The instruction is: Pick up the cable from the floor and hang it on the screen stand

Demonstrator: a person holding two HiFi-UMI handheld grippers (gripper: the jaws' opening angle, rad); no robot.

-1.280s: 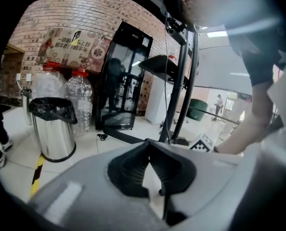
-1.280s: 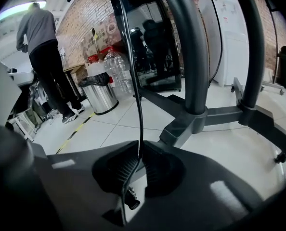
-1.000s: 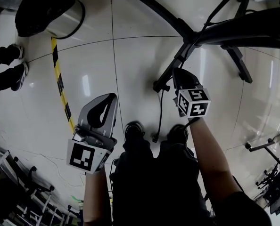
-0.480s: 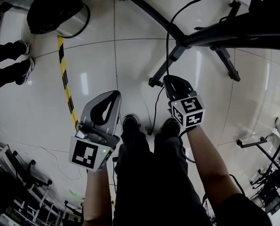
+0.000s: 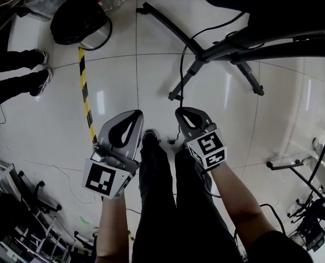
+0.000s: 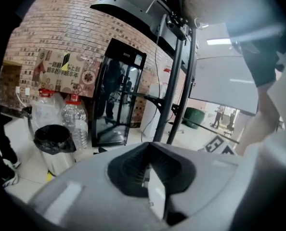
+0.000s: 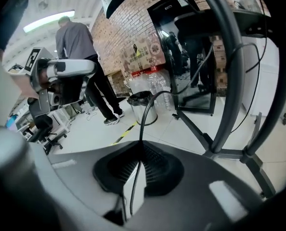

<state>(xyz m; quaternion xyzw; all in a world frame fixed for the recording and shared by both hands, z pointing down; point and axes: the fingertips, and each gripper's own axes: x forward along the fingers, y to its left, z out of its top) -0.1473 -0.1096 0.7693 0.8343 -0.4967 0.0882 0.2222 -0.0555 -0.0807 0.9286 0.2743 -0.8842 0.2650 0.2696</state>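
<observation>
A thin black cable [image 5: 181,73] runs from my right gripper [image 5: 181,115] up over the floor toward the black screen stand [image 5: 206,51], whose legs spread across the tiles ahead. In the right gripper view the cable [image 7: 144,114] comes out between the closed jaws of my right gripper [image 7: 142,147] and arcs up toward the stand's post [image 7: 229,81]. My left gripper [image 5: 129,119] hangs beside it on the left, jaws together with nothing in them; its own view shows my left gripper [image 6: 148,147] shut, facing the stand's post [image 6: 176,85].
A bin with a black bag [image 5: 81,18] stands at the far left beside a yellow-black floor tape [image 5: 86,95]. Another person's legs [image 5: 17,81] are at the left edge. Water bottles [image 6: 74,119] stand by the bin. A small stand base [image 5: 287,165] lies at the right.
My right gripper has moved left and nearer to my legs, still holding the cable, which now stretches in a longer line toward the stand. The left gripper has barely moved.
</observation>
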